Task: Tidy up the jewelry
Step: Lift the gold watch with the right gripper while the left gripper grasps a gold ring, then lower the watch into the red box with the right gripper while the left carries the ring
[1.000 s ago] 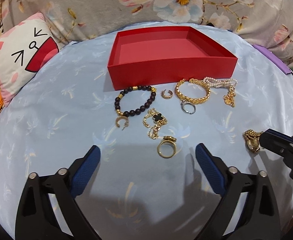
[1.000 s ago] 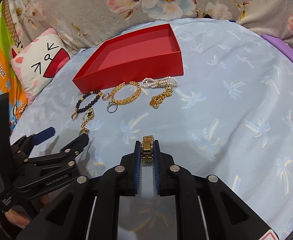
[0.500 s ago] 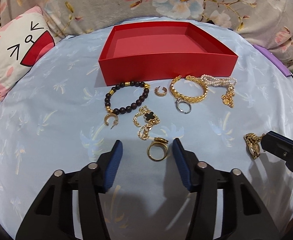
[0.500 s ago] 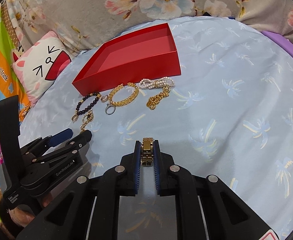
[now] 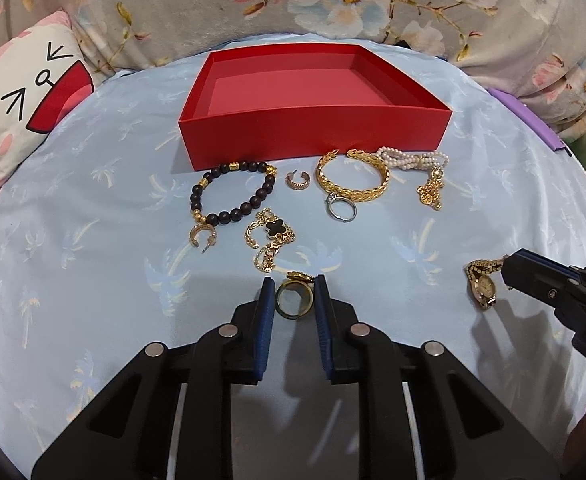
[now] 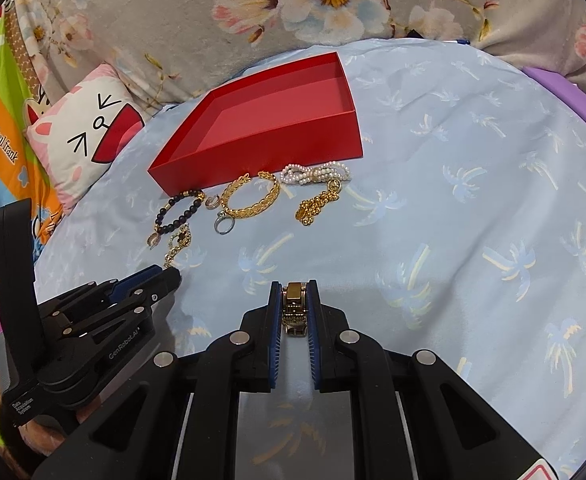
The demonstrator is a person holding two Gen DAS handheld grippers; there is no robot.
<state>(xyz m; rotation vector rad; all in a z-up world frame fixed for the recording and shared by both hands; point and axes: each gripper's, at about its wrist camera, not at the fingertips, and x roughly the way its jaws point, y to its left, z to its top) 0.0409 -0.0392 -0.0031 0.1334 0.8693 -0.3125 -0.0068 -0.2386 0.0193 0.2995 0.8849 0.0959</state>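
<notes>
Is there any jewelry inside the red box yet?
No, the red box shows only its bare floor; every piece, like the beaded bracelet, lies outside it.

One open red cardboard box, four bracelets, two rings, two small hoop earrings, one gold wristwatch, one cat-face pillow

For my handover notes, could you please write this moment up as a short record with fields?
surface: light blue bedsheet
container: red box, nothing visible inside
left gripper: jaws closing around gold ring
right gripper: shut on gold watch
loose by the box: black bead bracelet, gold bangle, pearl bracelet, silver ring
</notes>
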